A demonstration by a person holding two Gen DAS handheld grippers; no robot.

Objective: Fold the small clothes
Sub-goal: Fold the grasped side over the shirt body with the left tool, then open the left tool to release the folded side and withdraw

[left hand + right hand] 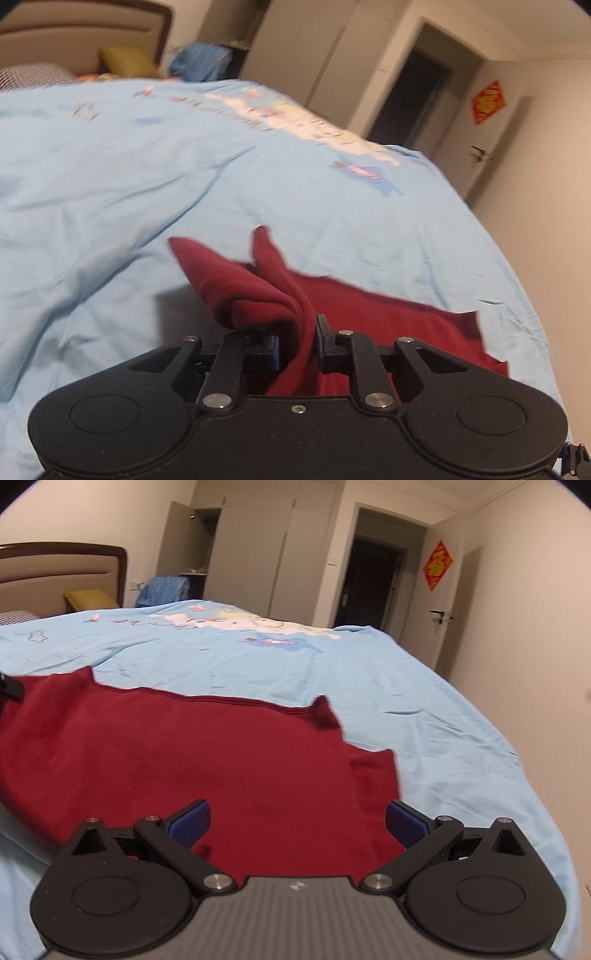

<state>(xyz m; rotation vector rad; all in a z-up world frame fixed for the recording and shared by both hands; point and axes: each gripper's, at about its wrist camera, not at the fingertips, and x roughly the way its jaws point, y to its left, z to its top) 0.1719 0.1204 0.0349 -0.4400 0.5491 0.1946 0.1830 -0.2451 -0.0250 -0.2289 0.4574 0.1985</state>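
Observation:
A dark red garment (192,749) lies spread on the light blue bedcover (424,716). In the left wrist view my left gripper (298,341) is shut on a bunched fold of the red garment (258,291), which stands up above the bedcover (110,177) and hangs down between the blue pads. In the right wrist view my right gripper (297,823) stands open over the near part of the garment, its blue pads (190,825) wide apart with flat cloth below them. A black piece of the left gripper shows at the left edge of that view.
A padded headboard (62,568) and a yellow pillow (90,600) are at the far left. A blue cloth heap (162,590) lies beyond the bed. A wardrobe (258,554), a dark doorway (369,587) and a door with a red ornament (437,565) line the far wall.

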